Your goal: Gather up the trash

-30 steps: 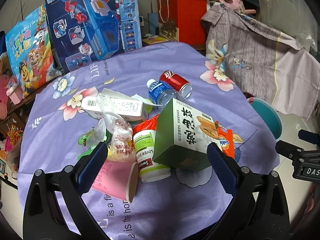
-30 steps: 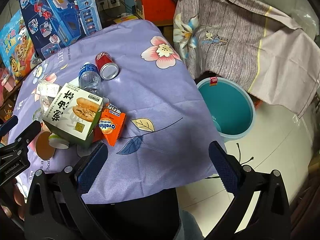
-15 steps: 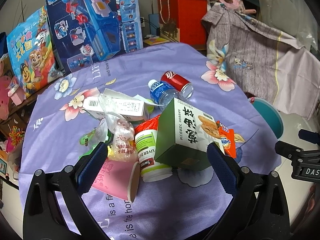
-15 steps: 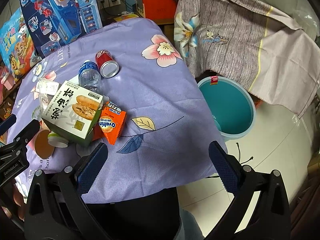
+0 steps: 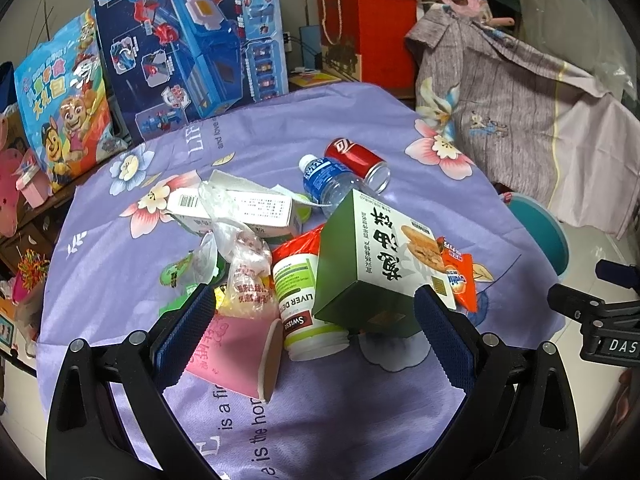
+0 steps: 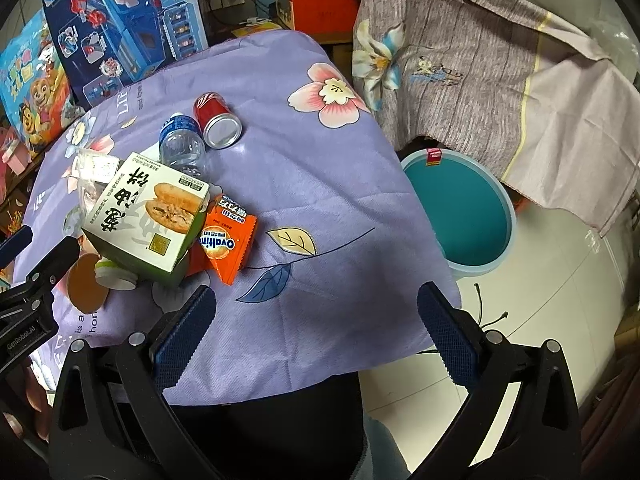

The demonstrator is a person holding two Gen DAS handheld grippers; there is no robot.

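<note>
Trash lies heaped on a purple flowered tablecloth (image 5: 360,392). A green burger box (image 5: 380,264) leans on a white Swisse bottle (image 5: 308,308), beside a pink paper cup (image 5: 236,356), a crumpled clear bag (image 5: 244,264) and a long white carton (image 5: 240,208). Behind lie a water bottle (image 5: 328,184) and a red can (image 5: 360,158). An orange Ovaltine packet (image 6: 228,240) rests right of the box (image 6: 152,220). My left gripper (image 5: 312,332) hangs open just before the heap. Over the table's near edge my right gripper (image 6: 316,340) stands open and empty. A teal bin (image 6: 464,216) sits on the floor.
Large toy boxes (image 5: 188,40) and a red gift box (image 5: 360,36) stand behind the table. A grey patterned cloth (image 6: 480,52) drapes over something right of the bin. The other gripper shows at each view's edge, and white floor tiles (image 6: 560,280) spread beyond the bin.
Both views have shifted slightly; the trash heap sits a little lower and nearer in the left wrist view. Nothing was grasped or moved on the table.
</note>
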